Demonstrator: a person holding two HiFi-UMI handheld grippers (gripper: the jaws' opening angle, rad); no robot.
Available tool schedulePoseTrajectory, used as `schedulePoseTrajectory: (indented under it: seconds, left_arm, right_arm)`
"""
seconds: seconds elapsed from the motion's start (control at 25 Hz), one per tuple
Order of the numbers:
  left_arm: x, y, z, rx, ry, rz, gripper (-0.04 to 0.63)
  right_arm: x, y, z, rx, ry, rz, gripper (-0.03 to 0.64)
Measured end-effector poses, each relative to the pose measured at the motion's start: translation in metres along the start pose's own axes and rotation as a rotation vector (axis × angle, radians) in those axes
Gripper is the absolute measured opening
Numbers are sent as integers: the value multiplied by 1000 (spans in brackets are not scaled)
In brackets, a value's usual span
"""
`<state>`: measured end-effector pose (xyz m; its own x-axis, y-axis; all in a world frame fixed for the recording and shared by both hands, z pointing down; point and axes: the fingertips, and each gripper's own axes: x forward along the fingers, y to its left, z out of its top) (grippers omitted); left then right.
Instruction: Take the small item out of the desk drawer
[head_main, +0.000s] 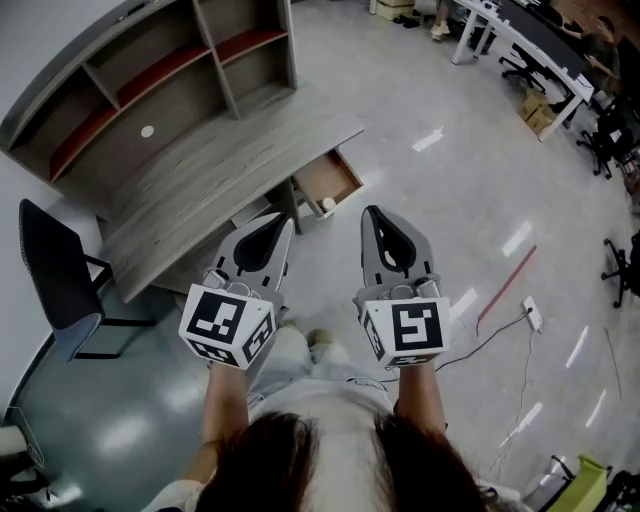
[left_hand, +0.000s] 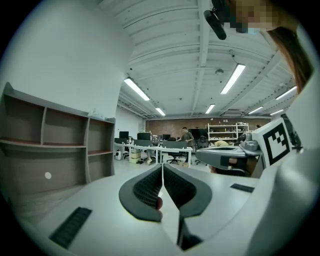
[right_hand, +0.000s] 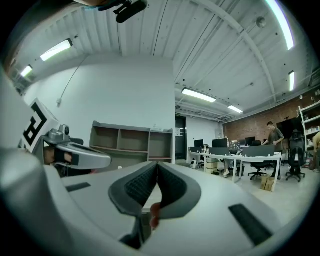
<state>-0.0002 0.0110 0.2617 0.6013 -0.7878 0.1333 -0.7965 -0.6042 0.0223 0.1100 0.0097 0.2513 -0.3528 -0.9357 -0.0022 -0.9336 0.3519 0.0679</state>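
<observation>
Left gripper (left_hand: 162, 168): ribbed black pads (left_hand: 148, 187) pressed together at the tips, nothing between them. Right gripper (right_hand: 157, 165): same, ribbed pads (right_hand: 136, 186) closed tip to tip, empty. There is a small reddish spot low at the base of each pair of jaws; can't tell what it is.

In the head view both grippers hang side by side in the air in front of the grey wood-grain desk (head_main: 200, 175). They point toward it, and neither touches it. The left gripper's tip overlaps the desk's front edge and hides what lies under the desk there.

A light brown wooden drawer (head_main: 318, 176) stands pulled open at the desk's right front end. The small white round item (head_main: 328, 206) sits in the drawer's near corner, too small to say what it is, and whether it touches the drawer wall is unclear. Both grippers are apart from it.

Neither gripper view shows the drawer or the item. The grey open shelf unit (right_hand: 132, 142) on the desk's back shows in the right gripper view. In the left gripper view it is cut off at the edge.

The forearms behind the marker cubes are partly hidden by dark hair (head_main: 330, 465) at the frame bottom. A black office chair (head_main: 55, 268) stands at the desk's left end, with its base partly out of sight.
</observation>
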Motion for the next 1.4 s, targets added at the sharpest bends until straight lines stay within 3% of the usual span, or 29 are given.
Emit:
schedulePoseTrajectory:
  seconds: [0.88, 1.4]
  left_arm:
    - [122, 121, -23, -63, 26, -6, 23]
    - [192, 183, -49, -77, 73, -69, 23]
  right_arm:
    - [155, -16, -84, -35, 173, 81, 29]
    - [242, -22, -193, -40, 375, 102, 29]
